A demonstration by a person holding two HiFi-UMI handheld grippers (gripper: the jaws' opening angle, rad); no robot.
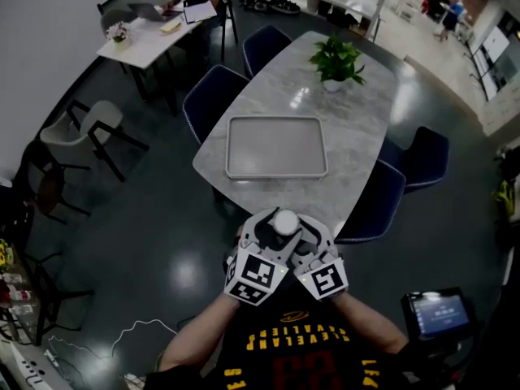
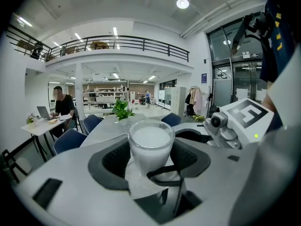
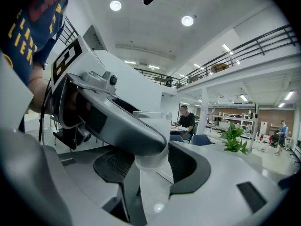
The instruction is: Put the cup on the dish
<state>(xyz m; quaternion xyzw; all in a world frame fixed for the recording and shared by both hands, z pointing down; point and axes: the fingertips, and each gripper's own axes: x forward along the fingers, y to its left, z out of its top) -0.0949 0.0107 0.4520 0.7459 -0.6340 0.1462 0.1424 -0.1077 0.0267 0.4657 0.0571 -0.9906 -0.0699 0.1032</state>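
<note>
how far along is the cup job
Done: the cup is picked up. In hand: left gripper and right gripper both grip it, near the table edge. Left: carry it to the empty dish and set it down.

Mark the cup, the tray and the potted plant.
cup [image 2: 150, 155], left gripper view, on its side wall.
tray [image 1: 276, 146], head view, on its bare middle.
potted plant [image 1: 337, 55], head view, on its green leaves.
</note>
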